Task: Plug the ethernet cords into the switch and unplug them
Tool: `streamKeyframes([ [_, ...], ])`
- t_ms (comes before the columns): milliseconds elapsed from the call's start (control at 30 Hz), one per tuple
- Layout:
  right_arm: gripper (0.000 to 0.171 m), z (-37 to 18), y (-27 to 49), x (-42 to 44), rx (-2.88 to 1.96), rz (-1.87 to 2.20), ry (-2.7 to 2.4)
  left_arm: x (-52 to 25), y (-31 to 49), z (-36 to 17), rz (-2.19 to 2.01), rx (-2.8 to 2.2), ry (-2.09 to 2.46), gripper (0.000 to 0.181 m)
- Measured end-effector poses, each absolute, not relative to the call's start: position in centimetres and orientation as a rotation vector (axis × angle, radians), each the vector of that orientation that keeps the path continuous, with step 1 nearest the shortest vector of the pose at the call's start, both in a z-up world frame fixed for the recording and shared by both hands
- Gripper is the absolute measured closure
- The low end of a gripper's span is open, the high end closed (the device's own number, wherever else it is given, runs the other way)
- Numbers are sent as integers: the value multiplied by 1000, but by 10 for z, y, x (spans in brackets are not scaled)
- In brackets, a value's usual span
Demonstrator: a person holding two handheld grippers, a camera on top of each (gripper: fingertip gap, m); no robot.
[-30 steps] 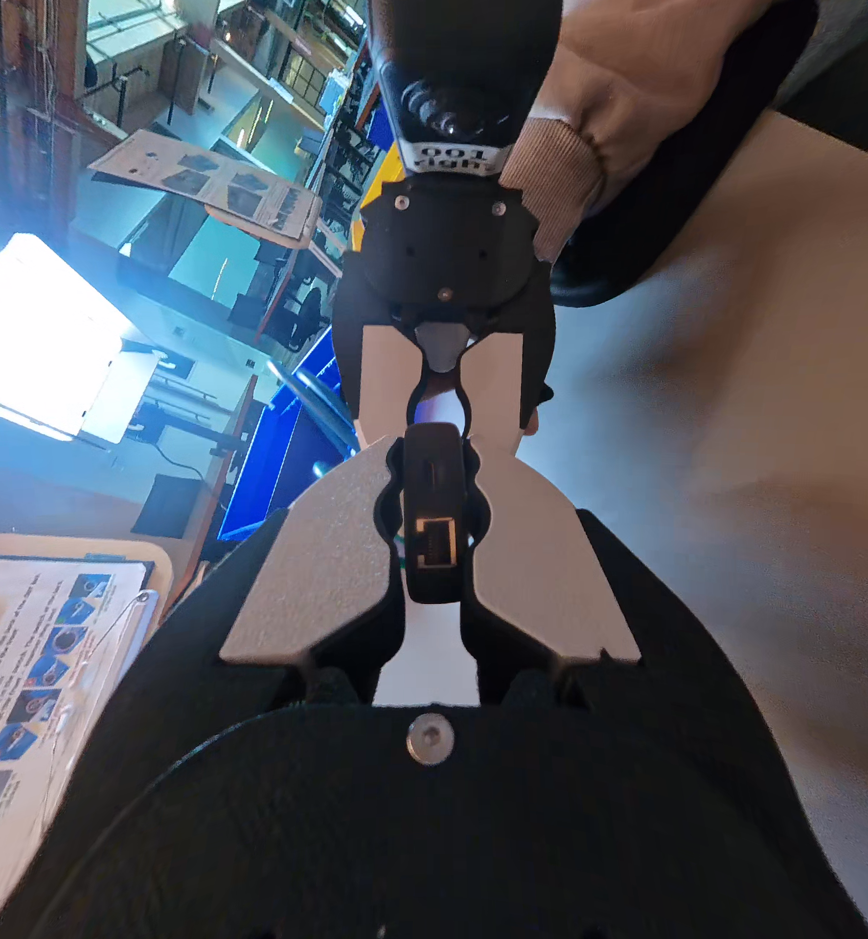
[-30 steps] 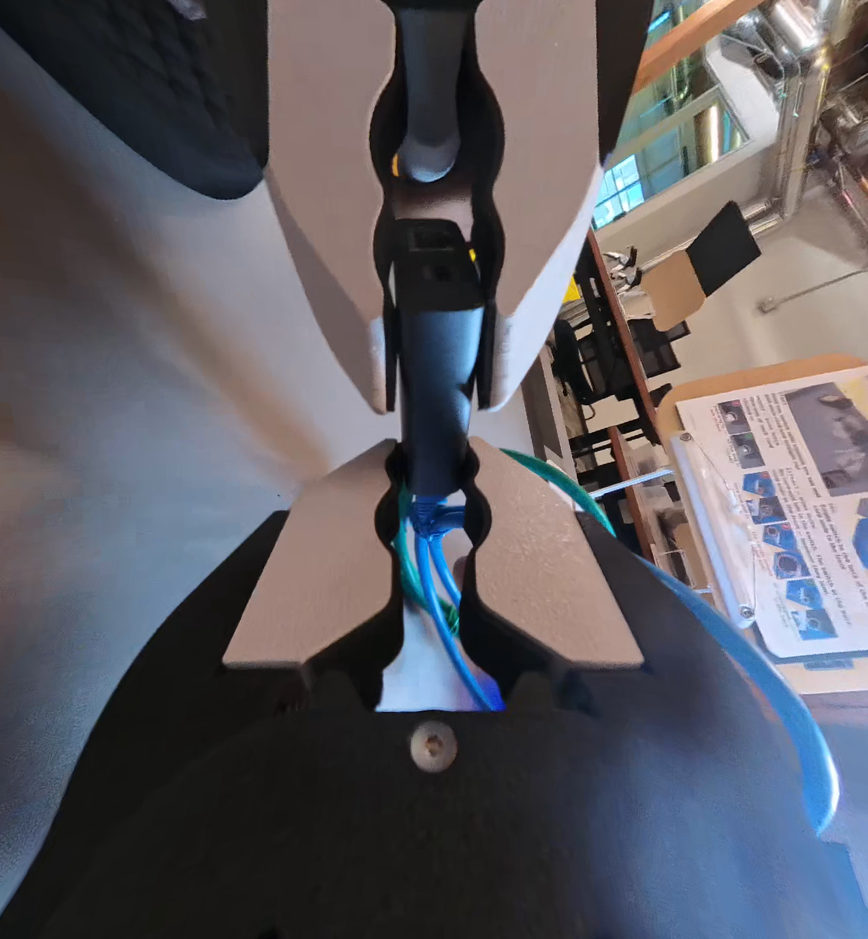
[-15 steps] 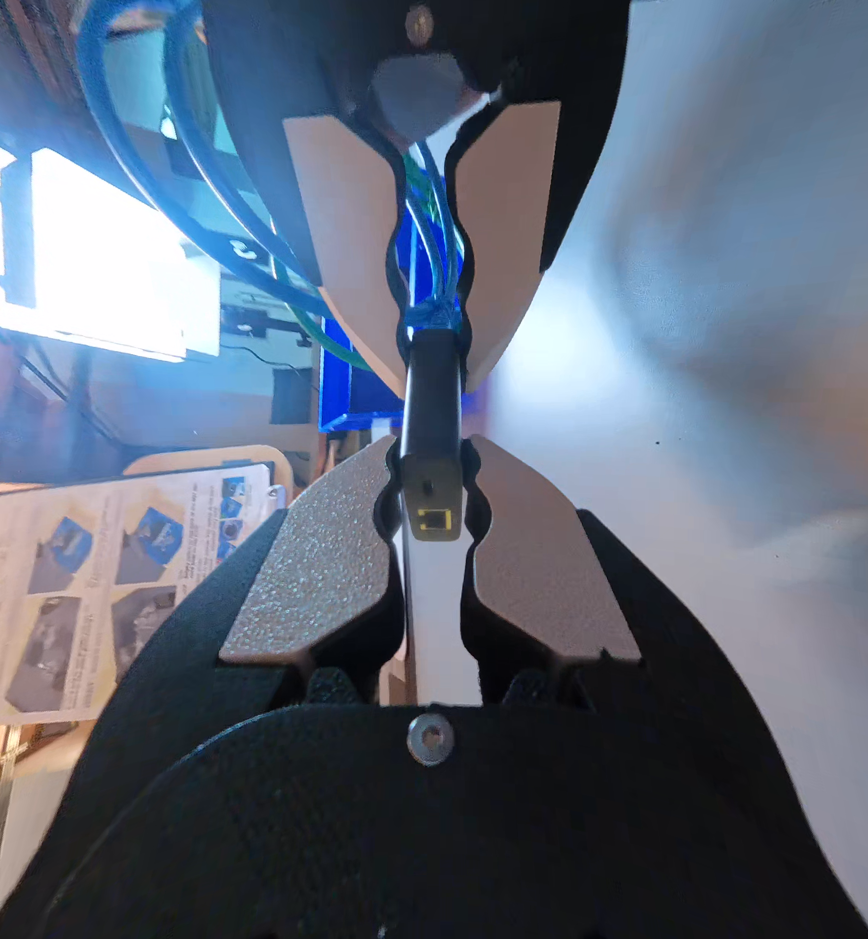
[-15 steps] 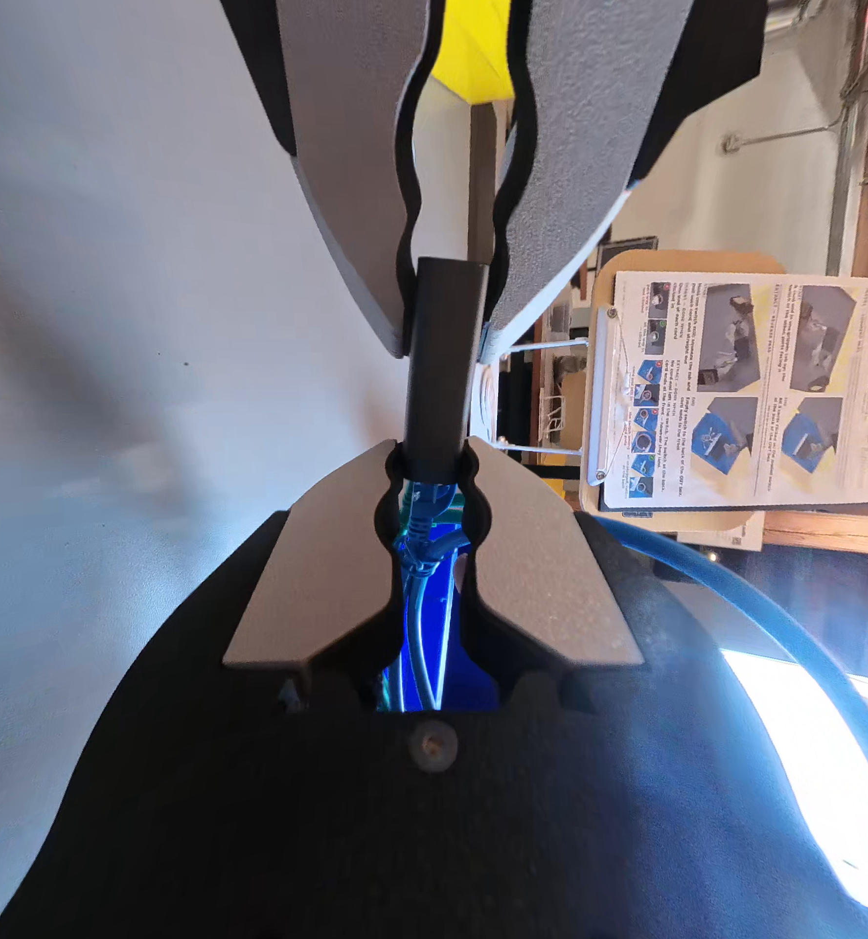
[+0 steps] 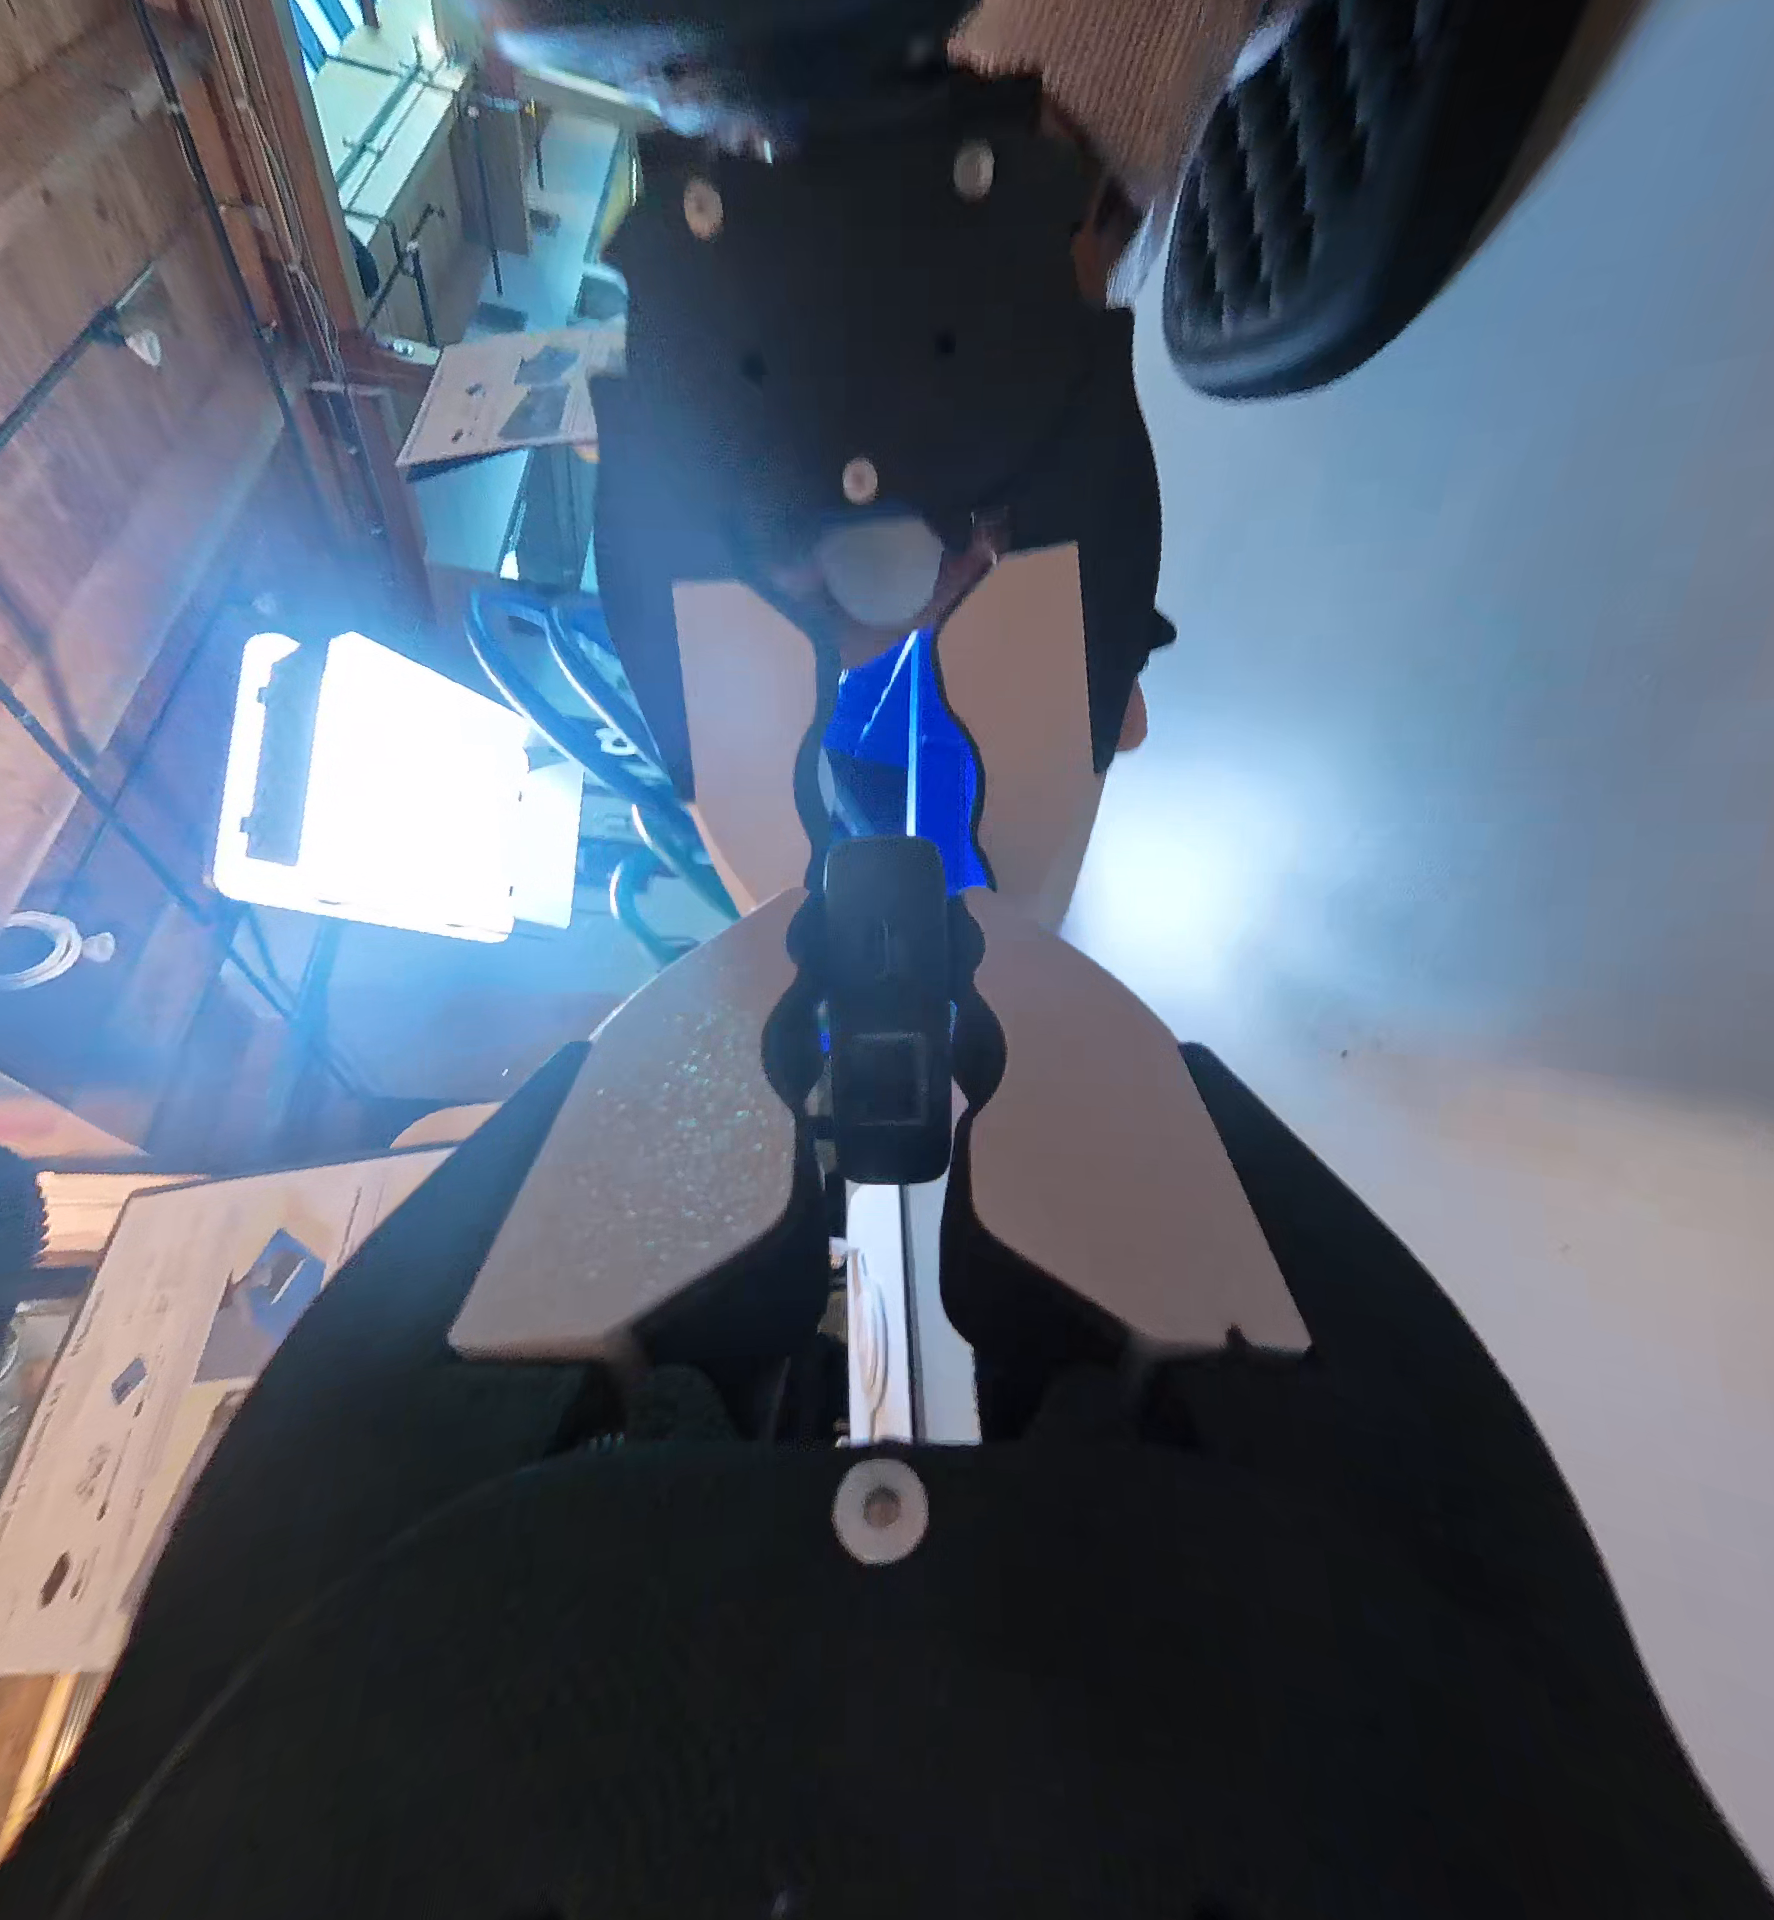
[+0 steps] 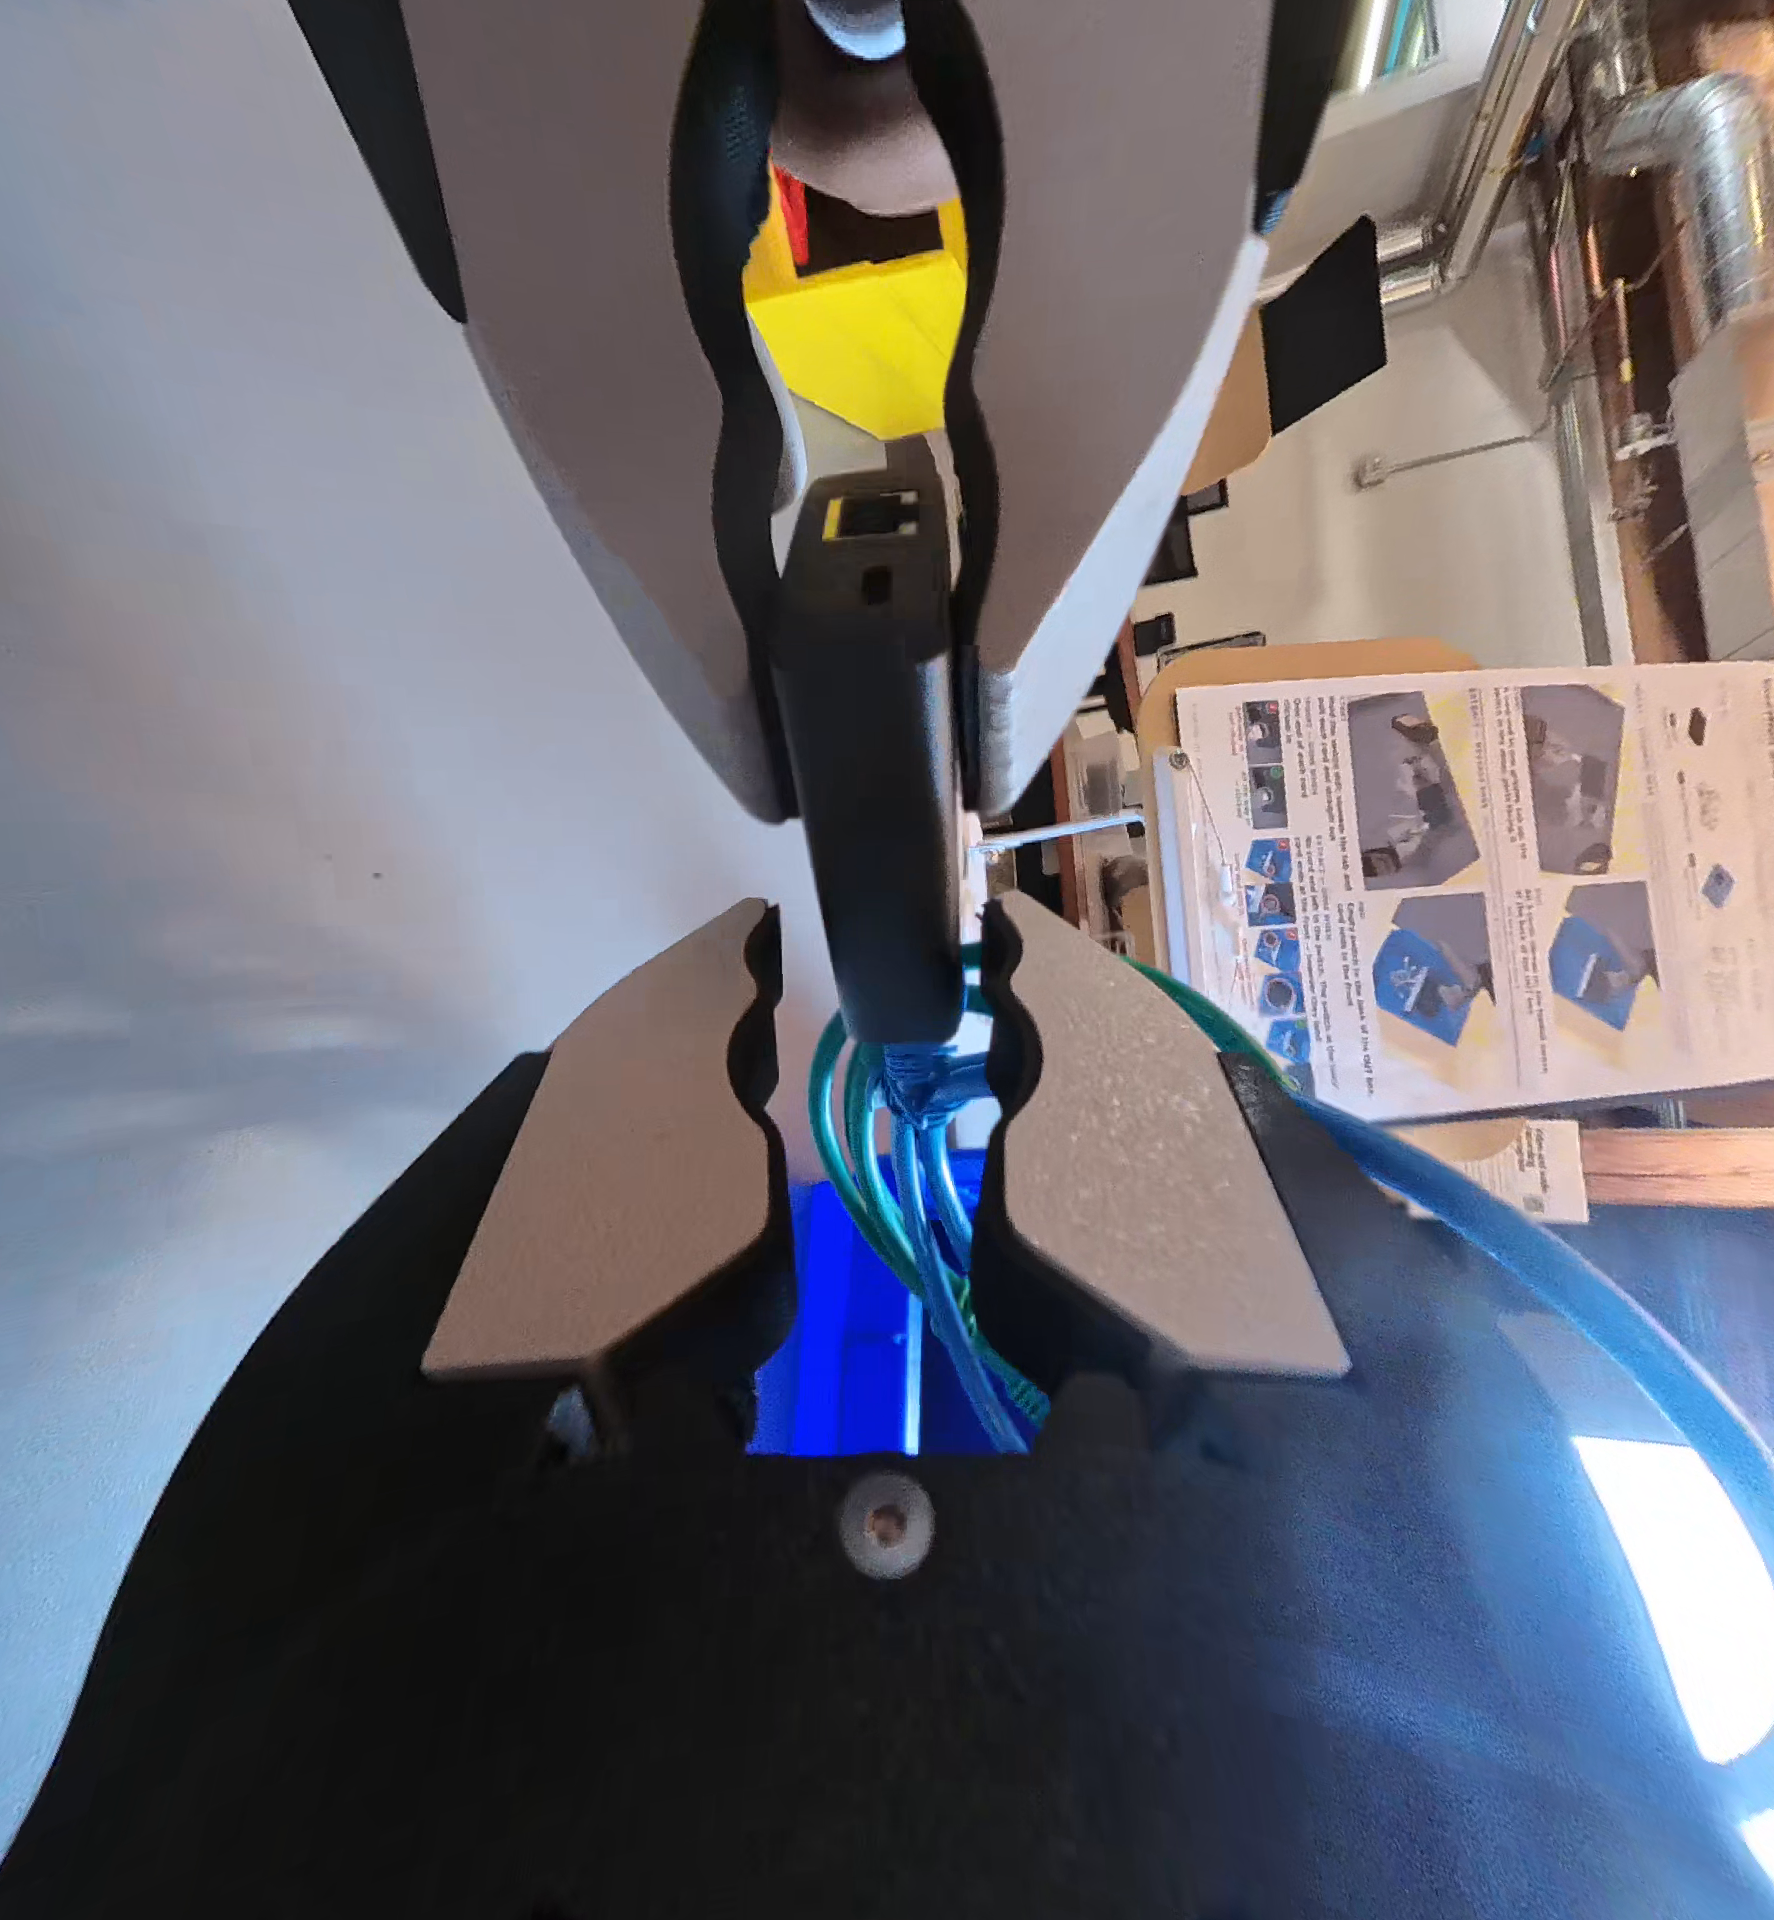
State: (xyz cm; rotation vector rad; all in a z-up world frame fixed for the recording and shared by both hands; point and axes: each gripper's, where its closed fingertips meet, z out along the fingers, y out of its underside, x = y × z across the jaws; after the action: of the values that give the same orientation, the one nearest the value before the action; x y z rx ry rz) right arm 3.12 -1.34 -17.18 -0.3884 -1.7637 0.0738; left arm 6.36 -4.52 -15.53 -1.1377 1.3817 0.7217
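Pale table (image 6: pixel 239 727), both tools meeting over it.
Left gripper (image 5: pixel 883 997) is clamping the black switch (image 6: pixel 878 790); right gripper (image 6: pixel 883 997) is standing parted around its corded end.

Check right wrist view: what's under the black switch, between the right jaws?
Blue and green ethernet cords bunch at the end of the switch, running down over something blue. Their plugs and the ports are hidden by the housing.

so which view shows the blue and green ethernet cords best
The right wrist view: the thin blue and green ethernet cords bunch at the near end of the black box-shaped switch, between the right hand-held gripper fingers. The left wrist view shows only the switch's opposite end.
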Motion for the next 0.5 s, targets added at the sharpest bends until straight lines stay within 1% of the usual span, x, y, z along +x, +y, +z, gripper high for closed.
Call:
streamKeyframes([
  [133, 128, -181, -30, 28, -278, 195, -1809, 83, -56, -157, 621, -1110, 1415, 160],
  [167, 131, -183, -35, 28, -237, 242, -1815, 88, -58, -159, 580, -1109, 1420, 160],
  [200, 145, -182, -39, 29, -190, 272, -1796, 92, -61, -159, 533, -1111, 1419, 160],
  [233, 150, -181, -42, 31, -141, 292, -1790, 94, -63, -158, 506, -1120, 1412, 160],
  [333, 151, -178, -31, 31, -212, 267, -1813, 80, -58, -152, 496, -1162, 1350, 160],
  [500, 151, -178, -6, 32, -322, 33, -1820, 53, -39, -161, 615, -1258, 1306, 160],
])
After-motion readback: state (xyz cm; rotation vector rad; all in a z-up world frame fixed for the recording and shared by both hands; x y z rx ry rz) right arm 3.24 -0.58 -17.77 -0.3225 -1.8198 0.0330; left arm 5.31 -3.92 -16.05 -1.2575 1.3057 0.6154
